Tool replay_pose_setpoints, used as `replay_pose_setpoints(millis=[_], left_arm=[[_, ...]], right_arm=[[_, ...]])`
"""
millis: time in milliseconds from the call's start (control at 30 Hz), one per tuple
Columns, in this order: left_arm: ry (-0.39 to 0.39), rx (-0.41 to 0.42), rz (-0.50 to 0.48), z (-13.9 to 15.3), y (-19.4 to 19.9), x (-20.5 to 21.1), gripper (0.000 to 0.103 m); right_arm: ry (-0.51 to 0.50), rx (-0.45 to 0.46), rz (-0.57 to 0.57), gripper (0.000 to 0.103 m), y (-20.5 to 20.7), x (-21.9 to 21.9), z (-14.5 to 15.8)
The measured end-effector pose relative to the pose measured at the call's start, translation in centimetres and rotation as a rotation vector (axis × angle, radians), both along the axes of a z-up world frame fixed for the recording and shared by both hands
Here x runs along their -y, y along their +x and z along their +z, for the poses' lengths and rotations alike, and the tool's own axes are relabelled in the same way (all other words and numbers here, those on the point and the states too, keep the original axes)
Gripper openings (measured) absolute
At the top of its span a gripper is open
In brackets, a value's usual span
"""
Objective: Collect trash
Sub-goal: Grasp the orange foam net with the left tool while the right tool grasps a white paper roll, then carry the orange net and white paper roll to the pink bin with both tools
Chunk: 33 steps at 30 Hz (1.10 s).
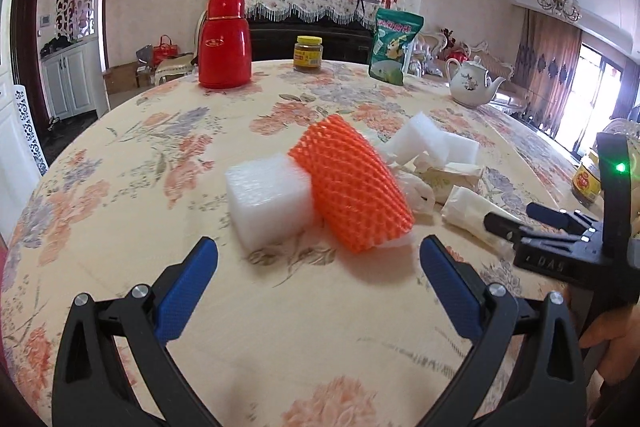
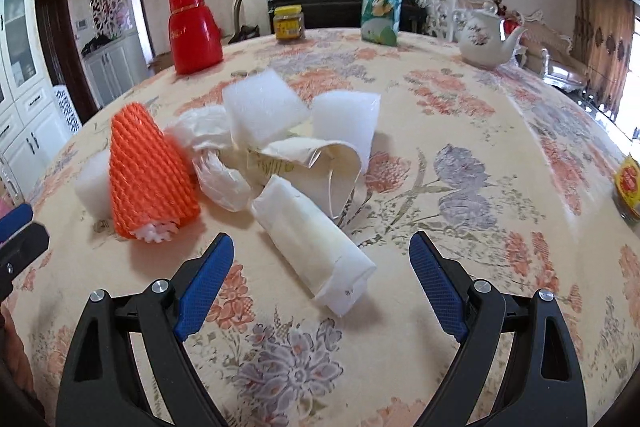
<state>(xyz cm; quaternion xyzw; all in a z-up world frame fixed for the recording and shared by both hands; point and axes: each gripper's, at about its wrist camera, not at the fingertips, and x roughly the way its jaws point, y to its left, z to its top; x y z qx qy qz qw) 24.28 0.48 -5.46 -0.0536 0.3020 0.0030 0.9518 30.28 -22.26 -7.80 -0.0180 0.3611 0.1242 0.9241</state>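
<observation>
The right tool [image 2: 320,251] is standing released, jaws spread wide and holding nothing, low over the table [image 2: 460,267]. The rolled white wrapper [image 2: 312,247] is lying directly ahead of it, its near end resting between the two blue pads. The wrapper's long axis is running diagonally, from near-right to far-left, and its far end is pointing toward the orange foam net [image 2: 150,171]. A grasp across the roll would probably call for a slight turn of the wrist, since the jaws are not square to that axis.

The left tool [image 1: 318,259] is also standing released and empty. The orange foam net [image 1: 350,187] is lying just ahead of it, slightly right of centre, and this tool is the nearer one to it. The net's long axis is running from near-right to far-left in the left view, with its open end, showing white foam, facing the tool.

Just left of the net, touching it, a white foam block [image 1: 268,199] is sitting. Right of and beyond the net, crumpled plastic, a paper wrapper [image 2: 304,159] and two more white foam pieces [image 2: 344,119] are lying in a loose heap.

Well beyond the net, a red flask [image 1: 224,43], a jar [image 1: 308,53], a green bag [image 1: 394,45] and a teapot [image 1: 472,81] are standing along the far edge.
</observation>
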Motion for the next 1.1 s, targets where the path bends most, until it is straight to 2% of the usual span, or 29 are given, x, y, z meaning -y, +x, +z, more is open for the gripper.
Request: replay_pose_setpoints(millis=[133,200,233,267,333,433,533,567,600,667,733,867,1100], left_arm=[[-0.017,-0.022,0.006,-0.6,1.6,0.6,0.098],[-0.025,-0.034,0.01,-0.8,2.7,1.0,0.098],[-0.028,-0.038,0.014,-0.8,3.2,1.2,0.098],[-0.03,-0.04,0.017,-0.9,3.5,1.3,0.098],[-0.036,-0.046,0.024,-0.9,4.5,1.8,0.098],[-0.037,-0.052,0.041,-1.1,5.9,2.7,0.098],[0.022,-0.065,0.093,-1.6,7.7,4.0,0.097],[0.033,-0.07,0.101,-1.8,8.1,4.3,0.094],[0.041,-0.094,0.098,-2.0,8.7,4.5,0.087],[0.035,-0.156,0.065,-2.8,9.6,4.9,0.048],[0.025,-0.174,0.034,-3.1,9.5,4.9,0.032],[0.021,-0.115,-0.039,-2.2,5.7,4.4,0.029],[0.034,-0.036,-0.06,-0.3,-1.4,2.6,0.029]], right_arm=[[-0.007,-0.042,0.022,0.084,1.3,-0.5,-0.4],[-0.012,-0.087,0.052,0.07,2.2,-0.6,-1.0],[-0.005,-0.104,0.062,0.048,2.3,-0.6,-1.1],[-0.007,-0.114,0.062,0.042,2.3,-0.5,-1.3],[0.012,-0.105,0.07,0.02,1.7,-0.1,-1.2],[0.007,-0.062,0.056,0.019,0.6,0.5,-0.7],[0.039,-0.049,0.041,0.019,0.0,1.3,-0.5],[0.05,-0.046,0.036,0.019,-0.2,1.5,-0.5],[0.063,-0.046,0.031,0.019,-0.3,1.7,-0.4],[0.079,-0.049,0.028,0.019,-0.6,2.0,-0.5],[0.096,-0.049,0.027,0.019,-1.0,2.2,-0.4],[0.108,-0.044,0.032,0.019,-2.0,2.1,-0.2],[0.112,-0.021,0.051,0.019,-4.2,0.9,0.7]])
